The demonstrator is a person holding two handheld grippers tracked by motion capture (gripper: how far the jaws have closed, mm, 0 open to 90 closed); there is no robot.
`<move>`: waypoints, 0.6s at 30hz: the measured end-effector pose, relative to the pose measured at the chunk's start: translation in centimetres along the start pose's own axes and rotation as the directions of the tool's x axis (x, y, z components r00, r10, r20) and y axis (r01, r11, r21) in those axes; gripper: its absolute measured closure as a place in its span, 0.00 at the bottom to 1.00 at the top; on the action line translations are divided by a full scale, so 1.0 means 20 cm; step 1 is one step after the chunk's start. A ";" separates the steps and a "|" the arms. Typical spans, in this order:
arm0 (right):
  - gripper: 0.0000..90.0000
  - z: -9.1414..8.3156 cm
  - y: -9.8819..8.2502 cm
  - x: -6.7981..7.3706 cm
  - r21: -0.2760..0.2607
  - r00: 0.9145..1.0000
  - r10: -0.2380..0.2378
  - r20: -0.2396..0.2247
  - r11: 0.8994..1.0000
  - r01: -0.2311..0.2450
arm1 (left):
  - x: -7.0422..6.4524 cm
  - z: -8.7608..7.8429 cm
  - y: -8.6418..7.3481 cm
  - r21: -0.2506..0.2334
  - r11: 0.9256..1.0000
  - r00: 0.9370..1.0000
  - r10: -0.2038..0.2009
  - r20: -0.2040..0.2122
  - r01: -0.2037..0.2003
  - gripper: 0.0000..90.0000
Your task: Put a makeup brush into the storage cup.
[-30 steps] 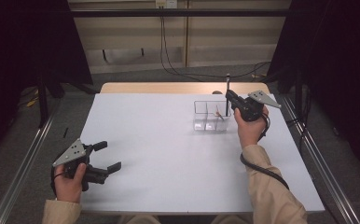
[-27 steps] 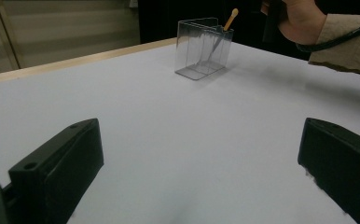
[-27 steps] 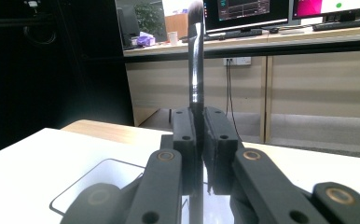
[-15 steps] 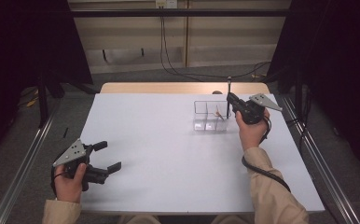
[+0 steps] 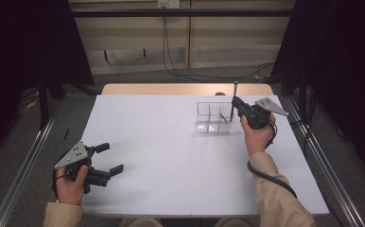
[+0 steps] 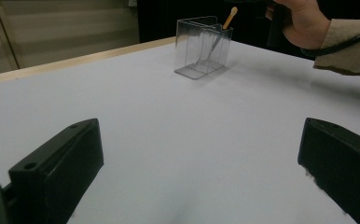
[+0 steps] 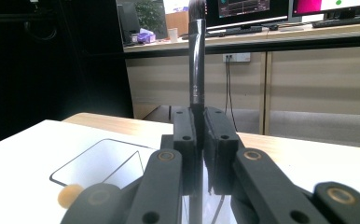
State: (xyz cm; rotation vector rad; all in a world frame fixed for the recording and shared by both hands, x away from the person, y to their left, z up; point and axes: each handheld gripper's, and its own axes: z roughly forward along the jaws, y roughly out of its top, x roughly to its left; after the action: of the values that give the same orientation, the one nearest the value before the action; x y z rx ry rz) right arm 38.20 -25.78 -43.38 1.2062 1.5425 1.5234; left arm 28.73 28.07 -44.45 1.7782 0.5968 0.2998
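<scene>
A clear plastic box (image 5: 209, 124) with compartments stands on the white table (image 5: 171, 161) at the back right. A thin stick with a tan tip (image 5: 222, 115) leans inside it, also visible as the tan-tipped stick (image 6: 229, 17) in the box (image 6: 197, 46). My right gripper (image 5: 236, 106) is shut on a black brush (image 5: 233, 98), held upright over the box's right end. In the right gripper view the brush (image 7: 197, 65) rises straight up from between the jaws of the right gripper (image 7: 200, 135). My left gripper (image 5: 110, 159) rests open and empty at the front left, its jaws wide apart (image 6: 201, 168).
A tan wooden strip (image 5: 171, 89) borders the table's far edge. Metal rails (image 5: 24, 161) run along both sides. Cables (image 5: 171, 66) lie on the floor behind. A wide stretch of bare white surface separates the two grippers.
</scene>
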 end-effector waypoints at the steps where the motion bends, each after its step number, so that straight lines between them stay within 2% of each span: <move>1: 0.94 0.00 0.00 0.00 0.000 1.000 -0.002 0.001 1.000 0.002 | 0.00 0.00 0.00 -0.001 1.000 1.000 0.000 0.001 0.000 0.00; 11: 0.94 -0.01 -0.02 0.01 0.008 1.000 -0.001 -0.004 1.000 0.001 | 0.00 0.00 0.00 0.000 1.000 1.000 0.001 -0.002 -0.001 0.00; 18: 0.94 -0.02 -0.02 0.02 0.018 1.000 -0.017 -0.007 1.000 0.017 | 0.00 0.00 0.00 0.000 1.000 1.000 0.002 0.001 -0.002 0.00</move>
State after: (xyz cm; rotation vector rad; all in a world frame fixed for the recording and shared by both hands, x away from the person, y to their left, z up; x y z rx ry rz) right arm 37.71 -25.56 -43.69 1.1964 1.5700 1.5070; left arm 28.71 28.06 -44.42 1.7792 0.5944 0.3009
